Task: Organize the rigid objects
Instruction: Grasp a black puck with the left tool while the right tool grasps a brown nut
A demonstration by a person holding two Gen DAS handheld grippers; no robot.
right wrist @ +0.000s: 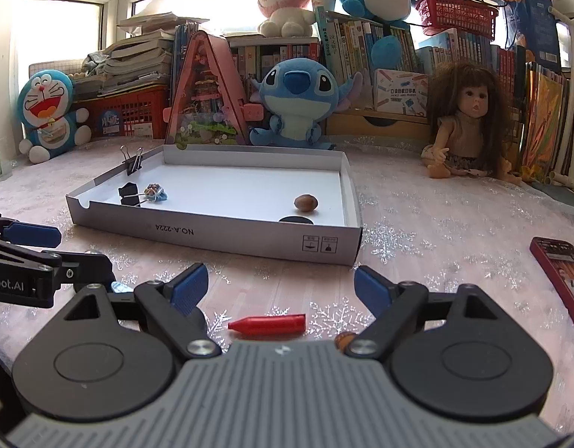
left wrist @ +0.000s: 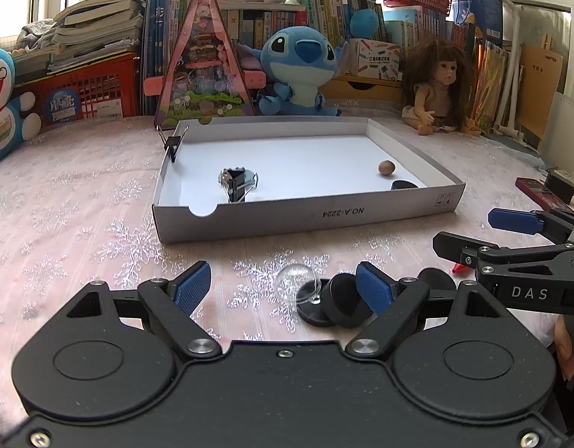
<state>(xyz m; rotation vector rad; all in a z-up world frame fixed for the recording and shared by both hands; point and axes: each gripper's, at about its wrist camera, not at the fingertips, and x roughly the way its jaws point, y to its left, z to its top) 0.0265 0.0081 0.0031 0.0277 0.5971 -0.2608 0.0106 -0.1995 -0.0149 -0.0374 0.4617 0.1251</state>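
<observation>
A shallow white cardboard box (left wrist: pixel 287 220) (right wrist: pixel 227 235) lies on the table. It holds a black binder clip (left wrist: pixel 236 183) (right wrist: pixel 129 193), a brown nut (left wrist: pixel 386 167) (right wrist: pixel 306 202) and a black disc (left wrist: pixel 402 185) (right wrist: pixel 295 220). Another binder clip (left wrist: pixel 172 144) (right wrist: pixel 133 162) is clipped to its left wall. My left gripper (left wrist: pixel 283 287) is open over a clear dome (left wrist: pixel 298 284) and black discs (left wrist: pixel 345 300). My right gripper (right wrist: pixel 280 287) (left wrist: pixel 473 235) is open above a red bullet-shaped piece (right wrist: pixel 268 325). A second nut (right wrist: pixel 343 339) lies by its right finger.
Plush toys, a doll (left wrist: pixel 436 86) (right wrist: pixel 470 119), a pink triangular case (left wrist: pixel 203 63) and book stacks line the back edge. A dark red flat object (right wrist: pixel 559 272) (left wrist: pixel 533 188) lies at the right. The tablecloth is pink with silver snowflakes.
</observation>
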